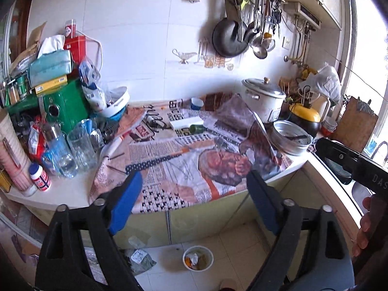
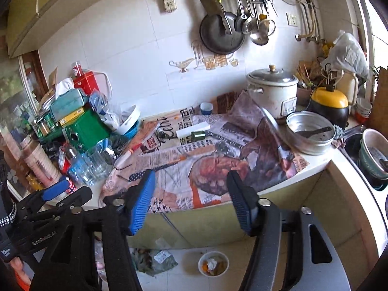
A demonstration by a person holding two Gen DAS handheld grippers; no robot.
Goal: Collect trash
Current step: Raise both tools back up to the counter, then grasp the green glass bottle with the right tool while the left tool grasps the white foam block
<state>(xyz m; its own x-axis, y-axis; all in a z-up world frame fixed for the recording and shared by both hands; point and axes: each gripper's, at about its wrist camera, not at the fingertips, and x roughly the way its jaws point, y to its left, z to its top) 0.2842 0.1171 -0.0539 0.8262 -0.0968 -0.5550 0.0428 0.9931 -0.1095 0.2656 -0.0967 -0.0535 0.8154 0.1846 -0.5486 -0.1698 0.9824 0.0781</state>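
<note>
Both the left hand-held gripper (image 1: pixel 194 184) and the right hand-held gripper (image 2: pixel 191 184) are held released and empty above the newspaper-covered table (image 1: pixel 72 191), while the trash-filled bowl (image 1: pixel 197 258) is seen on the floor below.

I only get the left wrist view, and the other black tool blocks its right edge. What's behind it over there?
Observer: A sink. It holds a white bowl sitting in a green colander.
Visitor: And that other tool's tongs, are they holding any trash?
Observer: No. The right tongs stand open with nothing between them. Only the newspaper-covered counter shows beyond.
</note>
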